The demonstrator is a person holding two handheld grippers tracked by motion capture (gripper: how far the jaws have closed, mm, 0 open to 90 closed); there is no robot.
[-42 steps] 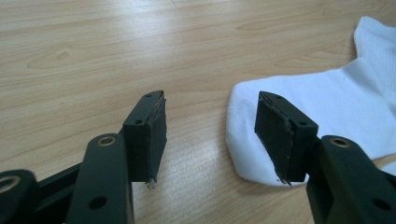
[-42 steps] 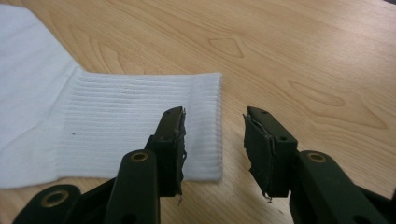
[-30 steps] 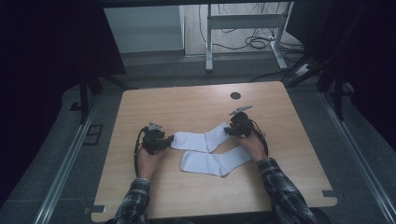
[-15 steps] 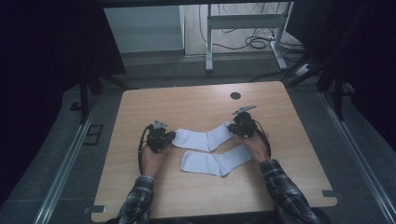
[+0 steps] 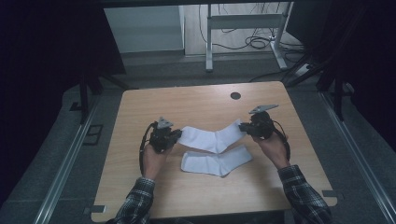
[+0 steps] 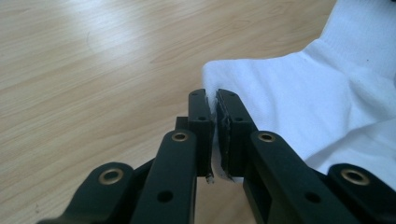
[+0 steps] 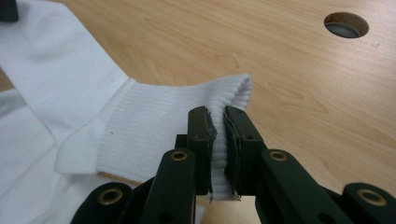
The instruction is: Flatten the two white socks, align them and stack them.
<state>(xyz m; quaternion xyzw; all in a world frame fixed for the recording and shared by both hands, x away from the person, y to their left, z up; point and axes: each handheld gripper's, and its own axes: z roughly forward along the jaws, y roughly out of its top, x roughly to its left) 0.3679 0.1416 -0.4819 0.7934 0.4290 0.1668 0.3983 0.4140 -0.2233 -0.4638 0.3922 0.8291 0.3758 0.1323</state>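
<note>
The left gripper (image 5: 175, 136) is clamped down now: its fingers (image 6: 200, 122) have just closed on the toe end of the upper sock (image 5: 212, 138), white fabric pinched in the narrow slit between them. A second ago that gripper sat low at the sock's left tip; now it is up off the counter (image 5: 140, 107), and the toe comes with it.

Across to the middle: the upper sock hangs between the two grips, sagging in a shallow curve just above the lower sock (image 5: 217, 162), which lies flat on the counter, nearer the person, untouched since a second ago.

On to the right: the right gripper (image 5: 243, 130) has done the same, its fingers (image 7: 201, 140) just snapped shut on the ribbed cuff, which bunches up between the pads. That hand has risen too and drawn a little outward from the sock's middle.

So the pick-up looks made at both ends; the likely next job is carrying this sock over and laying it on its partner.

Hard to read: from the high view the sagging middle may still brush the lower sock, and it cannot be told. Both gripper views cut the sock off at the frame edge, and how deep the fabric sits in either grip stays hidden.
</note>
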